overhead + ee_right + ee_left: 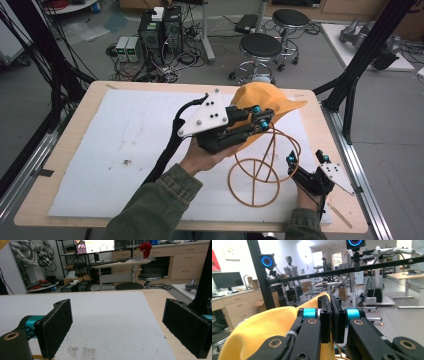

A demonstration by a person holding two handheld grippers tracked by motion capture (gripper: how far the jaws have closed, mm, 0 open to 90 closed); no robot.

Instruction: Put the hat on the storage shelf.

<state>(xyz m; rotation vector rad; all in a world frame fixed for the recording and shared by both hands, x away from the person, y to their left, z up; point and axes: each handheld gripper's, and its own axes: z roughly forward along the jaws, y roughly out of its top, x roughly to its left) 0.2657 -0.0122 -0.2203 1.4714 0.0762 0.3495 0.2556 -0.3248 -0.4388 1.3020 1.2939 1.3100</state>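
Note:
A yellow-orange cloth hat (262, 96) hangs above the table's far middle, over a tan wire stand (256, 176) with a ring base. My left gripper (265, 120) is raised in the hand and shut on the hat's edge. In the left gripper view the jaws (333, 303) press together with the yellow cloth (259, 330) bunched to their left and beneath. My right gripper (306, 159) rests low at the front right beside the stand's base, its jaws spread open. In the right gripper view the pads (56, 325) stand wide apart over the white mat (112, 315), nothing between them.
A white foam mat (125, 145) covers most of the wooden table (320, 130). Black frame posts (357, 65) rise at both sides. Two stools (260, 47) and computer boxes (160, 30) with cables stand on the floor beyond the far edge.

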